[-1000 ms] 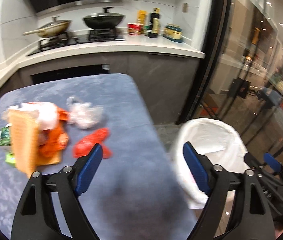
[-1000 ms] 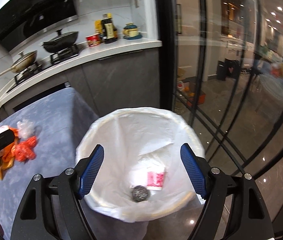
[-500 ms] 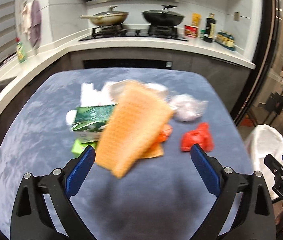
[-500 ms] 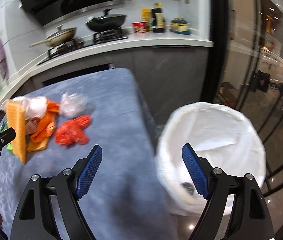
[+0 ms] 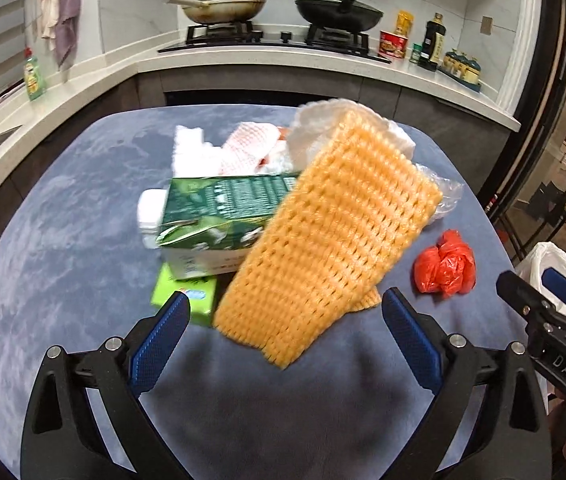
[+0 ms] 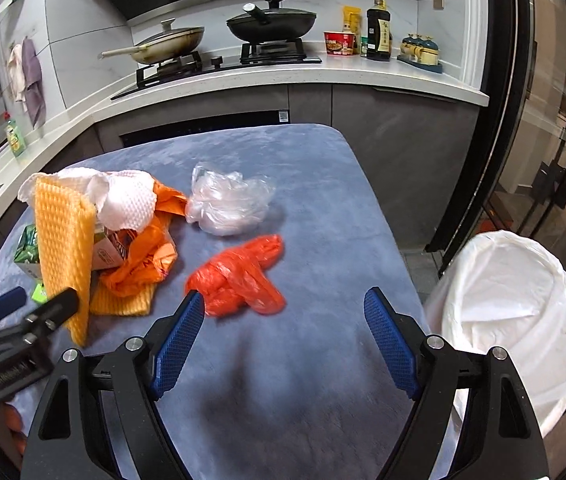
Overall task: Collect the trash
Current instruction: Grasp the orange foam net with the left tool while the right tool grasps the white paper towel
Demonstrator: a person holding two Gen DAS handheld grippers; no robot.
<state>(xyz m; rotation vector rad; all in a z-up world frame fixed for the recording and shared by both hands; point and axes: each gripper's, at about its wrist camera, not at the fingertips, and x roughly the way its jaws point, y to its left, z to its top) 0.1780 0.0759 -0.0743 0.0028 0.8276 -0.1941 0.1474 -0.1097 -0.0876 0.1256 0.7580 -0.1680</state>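
A pile of trash lies on the blue-grey table [image 5: 63,220]: an orange foam net [image 5: 331,240] leaning upright, a green carton [image 5: 219,212], a small green box [image 5: 187,292], white paper [image 5: 203,152], an orange bag [image 6: 143,256]. A red plastic bag [image 6: 243,276] and a clear plastic bag [image 6: 227,200] lie to the right. My left gripper [image 5: 283,332] is open and empty just in front of the foam net. My right gripper [image 6: 283,336] is open and empty just in front of the red bag. A white-lined trash bin [image 6: 511,316] stands right of the table.
A kitchen counter [image 6: 323,72] runs behind the table with a stove, two pans [image 6: 271,24], bottles and a cup. A green bottle [image 5: 33,76] stands at the left. Dark glass doors [image 6: 543,140] are at the right, beside the bin.
Both grippers have swung left from the bin to the table. The left one has closed in on the foam net pile; the right one now faces the red bag. Both stay open.
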